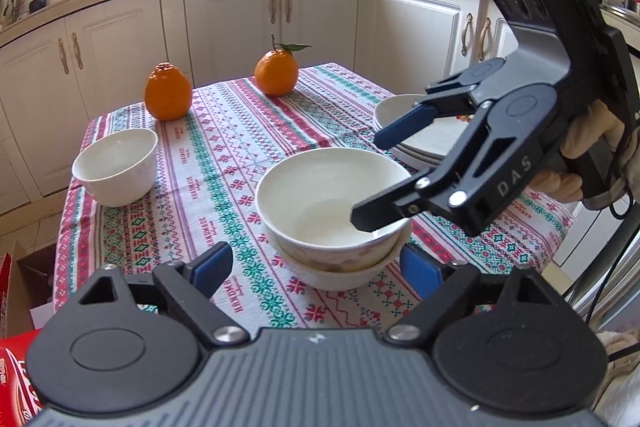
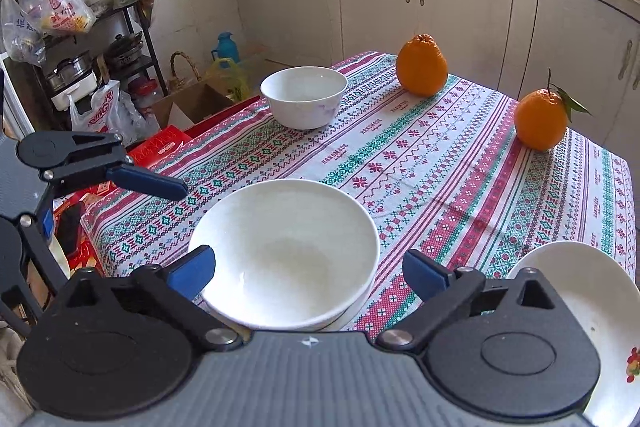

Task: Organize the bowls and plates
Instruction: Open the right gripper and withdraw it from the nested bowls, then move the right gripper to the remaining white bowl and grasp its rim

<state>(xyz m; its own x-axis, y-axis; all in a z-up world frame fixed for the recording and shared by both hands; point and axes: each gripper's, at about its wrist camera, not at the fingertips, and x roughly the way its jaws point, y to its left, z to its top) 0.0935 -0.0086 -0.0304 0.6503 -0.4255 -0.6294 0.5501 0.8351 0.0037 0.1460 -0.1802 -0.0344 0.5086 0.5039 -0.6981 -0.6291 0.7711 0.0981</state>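
Two white bowls sit nested (image 1: 332, 211) near the front of the patterned tablecloth (image 1: 224, 131). My left gripper (image 1: 316, 271) is open just short of this stack, one blue pad on each side, touching nothing. My right gripper (image 1: 367, 182) comes in from the right, open, one fingertip hanging over the top bowl's inside. In the right wrist view the nested bowls (image 2: 284, 251) lie between my right gripper's (image 2: 308, 273) spread pads, not gripped. A third white bowl (image 1: 116, 167) (image 2: 304, 95) stands alone at the far left. A stack of white plates (image 1: 424, 147) (image 2: 580, 287) sits at the right.
Two oranges (image 1: 168, 93) (image 1: 277, 71) stand at the table's far side. A gloved hand (image 1: 592, 139) holds the right gripper. One blue-padded finger (image 2: 152, 183) of the left gripper shows at the left. Boxes and bags (image 2: 168, 143) lie on the floor beyond the left edge.
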